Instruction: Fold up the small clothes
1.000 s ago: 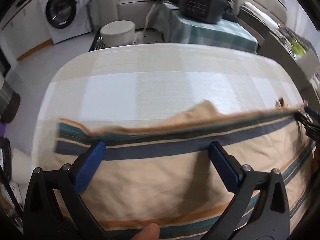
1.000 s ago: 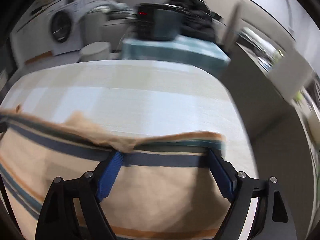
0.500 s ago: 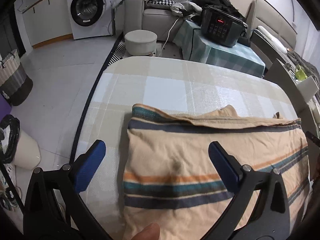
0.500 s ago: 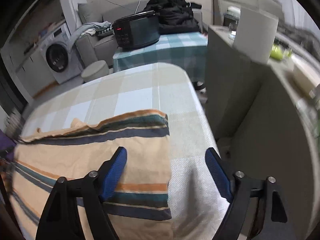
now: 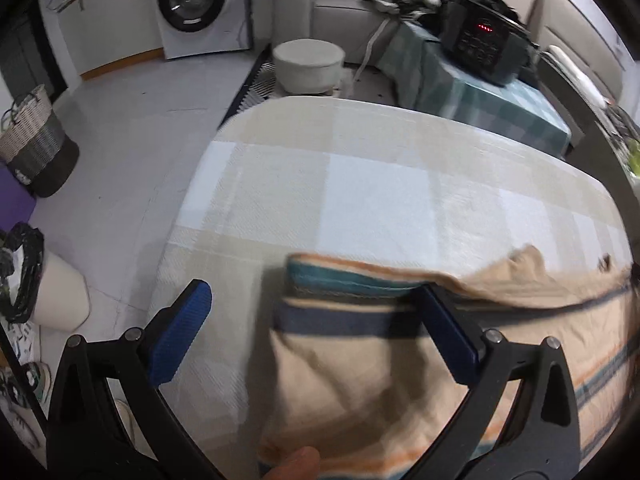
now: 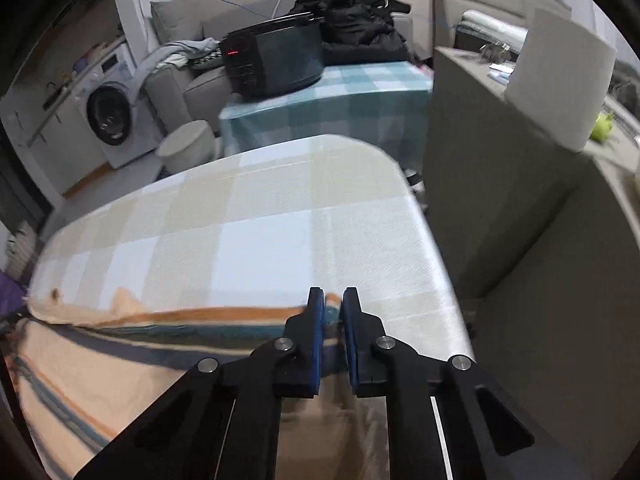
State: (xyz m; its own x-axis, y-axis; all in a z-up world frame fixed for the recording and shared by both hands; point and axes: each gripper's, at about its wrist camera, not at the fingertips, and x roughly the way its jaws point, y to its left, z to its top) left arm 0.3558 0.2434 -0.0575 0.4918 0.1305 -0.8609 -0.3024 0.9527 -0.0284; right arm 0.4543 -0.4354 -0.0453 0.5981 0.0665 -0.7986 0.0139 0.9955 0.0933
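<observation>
Rounded bench (image 5: 380, 184) under beige-and-white checked cloth; peach striped fabric garment (image 5: 360, 364) lying flat on near part.

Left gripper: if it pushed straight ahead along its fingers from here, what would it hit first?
Probably the striped garment: the left gripper is open and the garment's near corner lies between its fingers, on the checked tablecloth. Depth is blurred, so it might touch cloth and table together.

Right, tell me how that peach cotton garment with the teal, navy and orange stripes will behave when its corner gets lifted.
The peach striped garment will likely flop: its far edge already ripples on the checked tablecloth. It looks thin and light, so the right gripper, its jaws just closed on the corner, should lift it easily. The free end by the open left gripper will probably drag and sag.
</observation>
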